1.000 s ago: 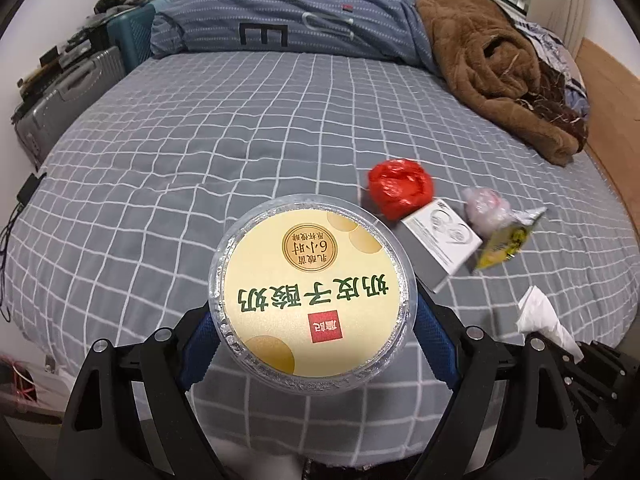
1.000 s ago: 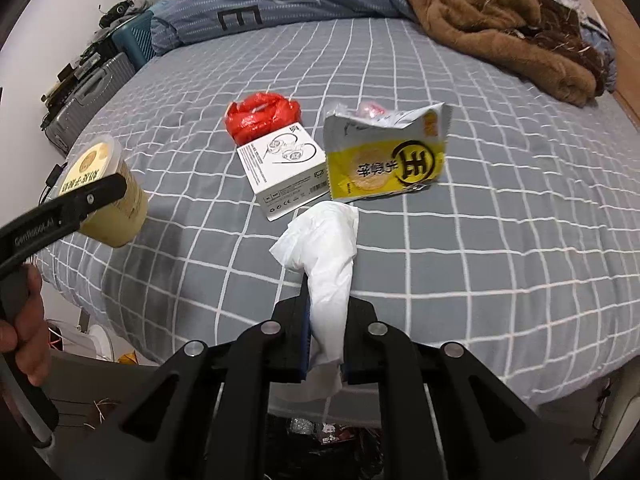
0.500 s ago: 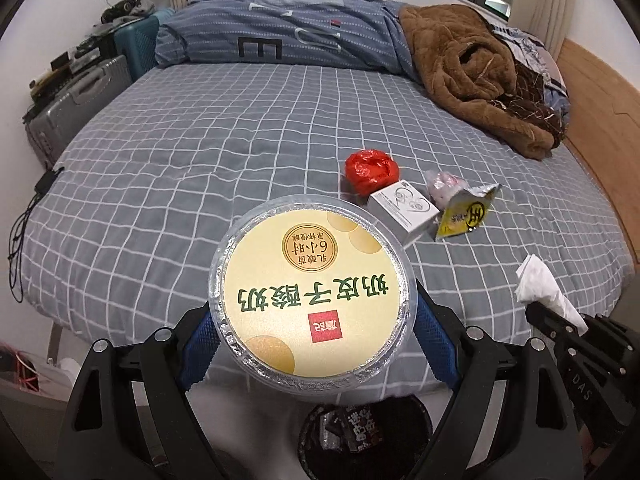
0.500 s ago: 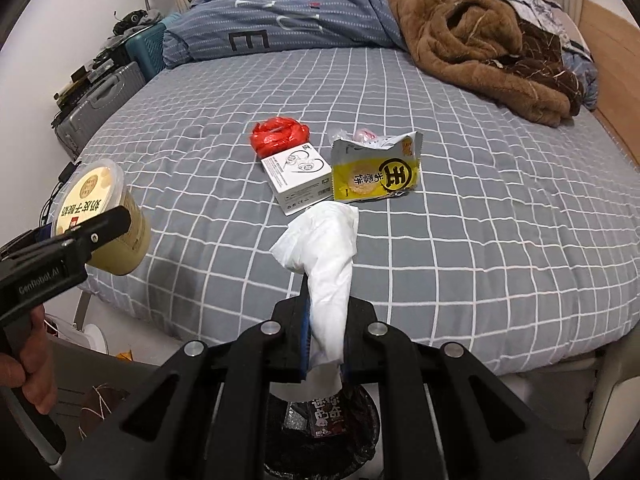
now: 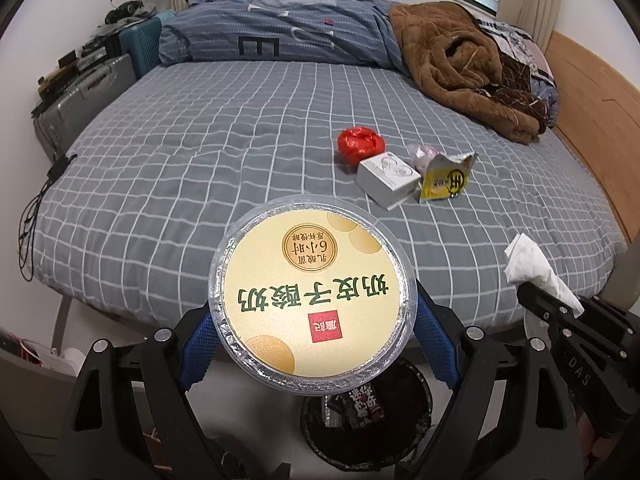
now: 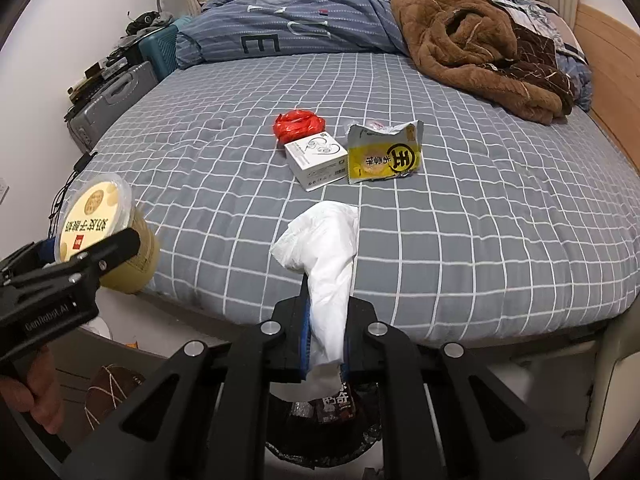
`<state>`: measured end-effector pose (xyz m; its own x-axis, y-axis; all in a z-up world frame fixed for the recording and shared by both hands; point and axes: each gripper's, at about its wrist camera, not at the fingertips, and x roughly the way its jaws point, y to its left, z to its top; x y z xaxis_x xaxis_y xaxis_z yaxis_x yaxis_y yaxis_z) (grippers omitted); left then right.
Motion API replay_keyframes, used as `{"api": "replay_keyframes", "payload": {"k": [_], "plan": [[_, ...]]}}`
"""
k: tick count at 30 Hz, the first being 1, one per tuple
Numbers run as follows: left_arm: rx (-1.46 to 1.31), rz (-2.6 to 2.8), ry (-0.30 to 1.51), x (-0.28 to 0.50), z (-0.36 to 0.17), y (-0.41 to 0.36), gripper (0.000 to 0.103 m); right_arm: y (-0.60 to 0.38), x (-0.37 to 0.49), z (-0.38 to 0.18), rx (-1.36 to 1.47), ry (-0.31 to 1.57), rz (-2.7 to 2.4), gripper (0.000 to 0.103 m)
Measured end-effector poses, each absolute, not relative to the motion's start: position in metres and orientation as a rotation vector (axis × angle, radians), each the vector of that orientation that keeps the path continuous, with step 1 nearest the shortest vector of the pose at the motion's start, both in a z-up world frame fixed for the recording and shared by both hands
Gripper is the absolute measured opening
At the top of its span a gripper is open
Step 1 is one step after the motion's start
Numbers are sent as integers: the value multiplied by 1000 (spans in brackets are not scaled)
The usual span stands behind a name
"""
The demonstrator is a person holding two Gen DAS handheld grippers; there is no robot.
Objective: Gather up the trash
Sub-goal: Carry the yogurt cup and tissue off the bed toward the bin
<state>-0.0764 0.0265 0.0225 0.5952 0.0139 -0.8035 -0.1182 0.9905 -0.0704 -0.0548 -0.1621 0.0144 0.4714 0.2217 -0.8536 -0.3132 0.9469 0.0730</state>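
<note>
yogurt cup (image 5: 312,300) upright, lid facing camera | tissue (image 6: 324,264) lengthwise, apparently along jaws

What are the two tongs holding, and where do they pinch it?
The left tongs hold a yogurt cup by its opposite sides, just under the lid rim. The right tongs pinch a crumpled white tissue near its lower end.

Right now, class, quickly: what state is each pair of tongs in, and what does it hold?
Left tongs: closed on the yogurt cup.
Right tongs: closed on the white tissue.
</note>
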Motion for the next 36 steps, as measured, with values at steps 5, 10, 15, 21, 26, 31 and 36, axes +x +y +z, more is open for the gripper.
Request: {"api": "replay_keyframes", "payload": {"k": [5,10,15,21,26,31,36], "plan": [[-125,74,938,-95,18,22,83,-167,-71,14,-92,1029,330,10],[-133,73,947,-112,12,18,83,-171,-86,12,-90,1032,330,10],[-136,74,962,-128,2,13,83,-175,-98,8,-90,1037,329,10],[-137,73,981,-145,-12,10,83,-178,-115,-1,-99,1051,327,10],[-135,76,1000,-156,-27,8,83,-181,-126,-13,-106,1065,322,10],[-142,79,1016,-166,-41,8,83,-182,-135,-26,-112,1087,321,10],[-144,81,1039,-171,-61,8,83,-183,-141,-41,-117,1109,319,10]]}}
